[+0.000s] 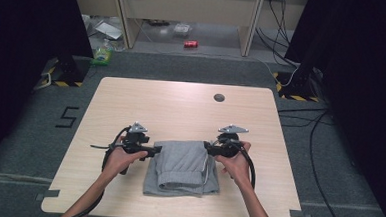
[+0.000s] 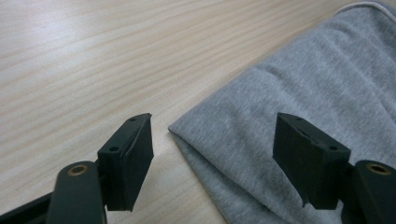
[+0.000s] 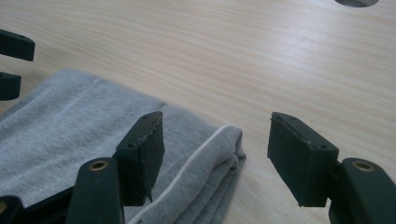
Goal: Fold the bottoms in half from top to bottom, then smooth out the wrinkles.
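A folded grey garment (image 1: 183, 168) with a thin white trim lies on the near half of the wooden table (image 1: 181, 103). My left gripper (image 1: 155, 150) is level with the cloth's far left corner; in the left gripper view its jaws (image 2: 212, 123) stand open on either side of that corner of the garment (image 2: 303, 84), with no pad pressing on it. My right gripper (image 1: 208, 147) is at the far right corner. Its jaws (image 3: 217, 121) are open too, one pad over the garment (image 3: 70, 126) and one over bare wood. A person's hand holds each gripper.
A dark round hole (image 1: 219, 97) sits near the table's far edge. Beyond the table, a red can (image 1: 190, 44) and a green bottle (image 1: 102, 53) lie on the floor. Black stands with striped bases flank the table, and cables run along the right.
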Tool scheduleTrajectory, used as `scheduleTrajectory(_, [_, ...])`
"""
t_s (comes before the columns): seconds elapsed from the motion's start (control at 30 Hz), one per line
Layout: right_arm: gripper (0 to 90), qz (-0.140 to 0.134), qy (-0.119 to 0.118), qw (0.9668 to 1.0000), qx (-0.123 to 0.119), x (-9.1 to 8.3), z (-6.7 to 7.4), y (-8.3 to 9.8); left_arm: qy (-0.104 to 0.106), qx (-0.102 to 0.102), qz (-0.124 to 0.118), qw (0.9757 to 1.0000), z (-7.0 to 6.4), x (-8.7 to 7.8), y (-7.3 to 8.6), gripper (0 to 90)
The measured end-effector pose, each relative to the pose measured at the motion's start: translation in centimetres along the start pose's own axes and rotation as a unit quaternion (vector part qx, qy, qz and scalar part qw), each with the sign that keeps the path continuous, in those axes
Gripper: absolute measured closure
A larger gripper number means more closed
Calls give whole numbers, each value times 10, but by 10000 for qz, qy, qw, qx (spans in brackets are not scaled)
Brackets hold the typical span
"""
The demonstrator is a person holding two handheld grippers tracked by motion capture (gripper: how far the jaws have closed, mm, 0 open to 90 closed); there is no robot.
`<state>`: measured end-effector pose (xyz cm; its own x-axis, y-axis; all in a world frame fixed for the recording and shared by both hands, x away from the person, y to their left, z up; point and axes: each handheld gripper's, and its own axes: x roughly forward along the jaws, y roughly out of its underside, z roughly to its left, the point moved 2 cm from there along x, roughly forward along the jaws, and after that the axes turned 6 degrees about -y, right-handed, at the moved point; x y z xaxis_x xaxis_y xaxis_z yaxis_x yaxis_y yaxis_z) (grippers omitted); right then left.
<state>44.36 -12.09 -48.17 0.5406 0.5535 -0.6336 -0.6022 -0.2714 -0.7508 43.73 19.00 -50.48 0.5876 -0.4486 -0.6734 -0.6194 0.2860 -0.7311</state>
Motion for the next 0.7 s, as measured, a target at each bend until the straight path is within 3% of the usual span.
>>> scheduleTrajectory(0.4, [369, 251, 25, 9997, 24, 10, 1, 7, -53, 60, 103, 9999, -2, 7, 7, 286])
scheduleTrajectory(0.57, [406, 411, 85, 9991, 39, 14, -2, 14, -80, 282, 303, 9991, -6, 12, 14, 332])
scheduleTrajectory(0.7, [443, 513, 63, 9987, 48, 17, -4, 19, -214, 508, 274, 9981, -8, 12, 15, 373])
